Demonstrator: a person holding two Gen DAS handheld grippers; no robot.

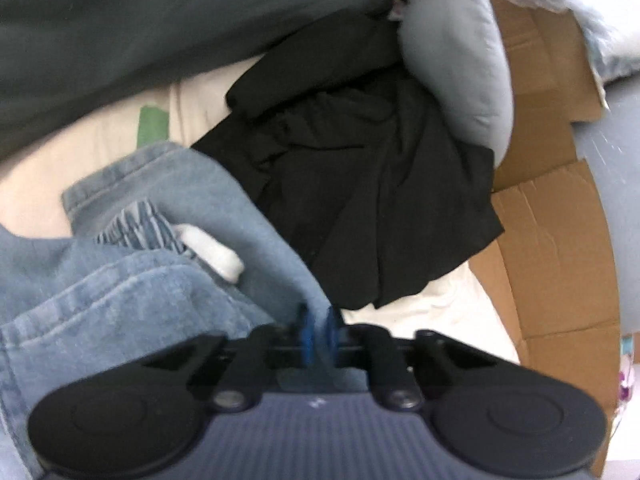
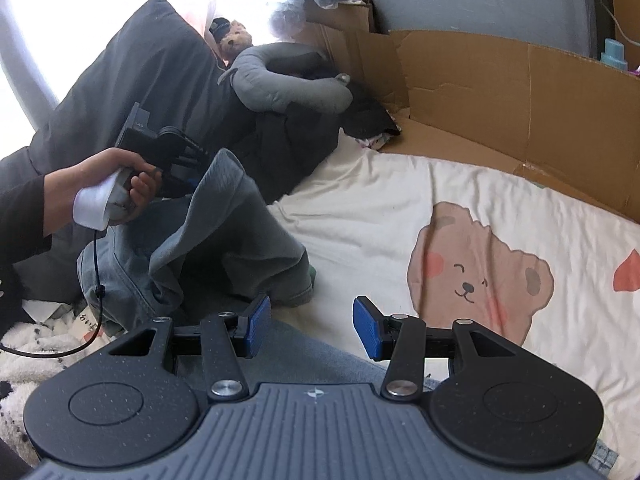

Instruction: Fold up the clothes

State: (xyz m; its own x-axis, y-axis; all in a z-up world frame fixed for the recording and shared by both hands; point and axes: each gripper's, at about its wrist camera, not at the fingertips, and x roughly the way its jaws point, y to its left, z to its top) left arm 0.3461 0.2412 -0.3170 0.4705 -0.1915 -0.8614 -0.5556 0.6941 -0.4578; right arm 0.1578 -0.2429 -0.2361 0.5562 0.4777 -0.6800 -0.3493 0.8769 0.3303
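Your left claw [image 1: 316,320] is pressed together on a fold of the jeans [image 1: 132,280], with the denim between its blue pads. The jeans lie crumpled on the bed [image 2: 360,208], on the cream sheet with the bear print [image 2: 480,272], and one part of them stands up in a ridge beside your left hand [image 2: 132,188]. Your right claw [image 2: 311,328] is spread, with nothing between its pads; it hangs over another part of the denim near the lower edge of the right wrist view.

Just behind the jeans lies a black garment [image 1: 360,184] in a heap, touching them. A grey pillow [image 1: 456,72] rests on top of this black heap. A large dark grey cushion [image 2: 132,80] stands on the far side, and a small teddy bear [image 2: 236,40] sits behind it. Flattened cardboard [image 2: 500,96] lines the edge of the bed. A black cable [image 2: 96,280] hangs from your left hand across the jeans.
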